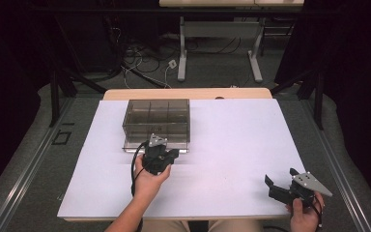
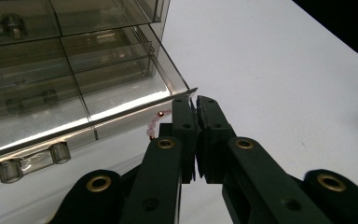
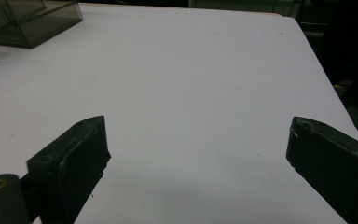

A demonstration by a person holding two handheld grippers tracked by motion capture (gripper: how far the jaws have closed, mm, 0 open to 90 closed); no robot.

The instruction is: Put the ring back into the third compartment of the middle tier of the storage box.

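The bead string point(image 2: 156, 125), pale pink with a few darker beads, was what I was working on, though in the high view I could not make it out. There my left gripper point(image 1: 160, 155) sat at the near front edge of the smoky clear organizer box point(image 1: 157, 121), which stood toward the far left part of the white table surface point(image 1: 232, 140). My right gripper point(image 1: 282, 181) waited near the front right corner, its jaws spread wide and holding nothing.

In the left gripper view, my jaws were pressed together at the tips with the bead string caught on their left side, right at the box's lower front corner; I judged them clamped on it, the beads trailing toward the box's base lip. To do this well I thought I should lift gently and straight, keeping the string from snagging under that lip. The box's divided compartments looked empty through the tinted walls, though reflections hid some of them.

In the right gripper view, my two jaws stood well apart over bare white table, with the box at the far left corner.
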